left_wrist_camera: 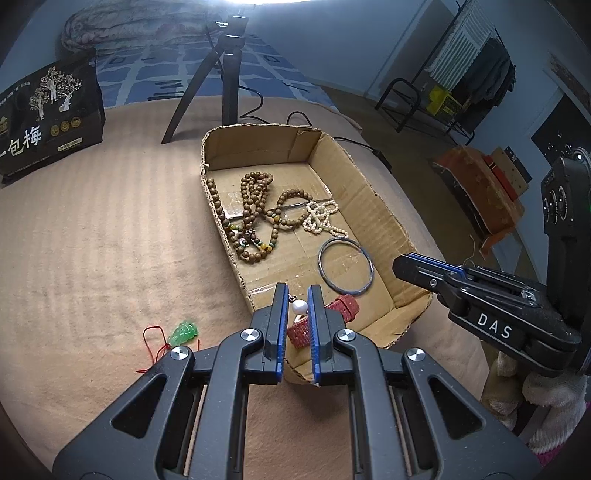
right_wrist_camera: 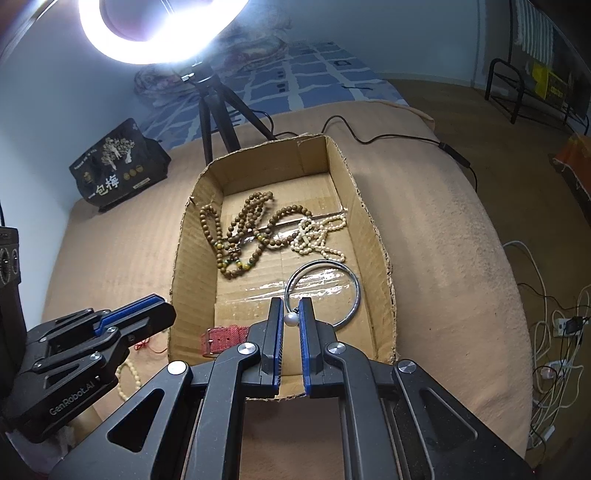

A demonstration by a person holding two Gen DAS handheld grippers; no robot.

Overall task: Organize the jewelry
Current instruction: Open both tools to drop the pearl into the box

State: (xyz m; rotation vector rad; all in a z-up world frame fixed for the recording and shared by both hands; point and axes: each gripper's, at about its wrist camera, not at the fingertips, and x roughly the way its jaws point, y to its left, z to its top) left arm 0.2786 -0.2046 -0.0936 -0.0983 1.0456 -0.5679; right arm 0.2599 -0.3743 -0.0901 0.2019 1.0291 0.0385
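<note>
1. Left wrist view: a pearl earring (left_wrist_camera: 298,306) is pinched in the nearly closed left gripper (left_wrist_camera: 297,295), above the cardboard box's (left_wrist_camera: 373,206) near end; a loosened pinch could drop it outside.
2. Right wrist view: another pearl (right_wrist_camera: 291,319) is clamped in the nearly closed right gripper (right_wrist_camera: 291,314), with the metal bangle (right_wrist_camera: 352,291) just beyond; snagging is possible.

A ring light (right_wrist_camera: 155,29) blazes at the top — white and hard — on a black tripod (left_wrist_camera: 221,81) standing on the tan blanket (left_wrist_camera: 92,229). Behind the tripod, a blue-and-white patterned sheet (left_wrist_camera: 177,74) stretches back to a bundled quilt (left_wrist_camera: 122,26) against the pale wall (left_wrist_camera: 351,44). Left of the tripod sits a black printed bag (left_wrist_camera: 48,118). Right of it, a black cable (right_wrist_camera: 388,138) trails over the blanket's edge — past that, brown floor (right_wrist_camera: 498,122), a black metal rack (left_wrist_camera: 424,107) hung with clothes, and white cords (right_wrist_camera: 554,325) tangled on the floor.
</note>
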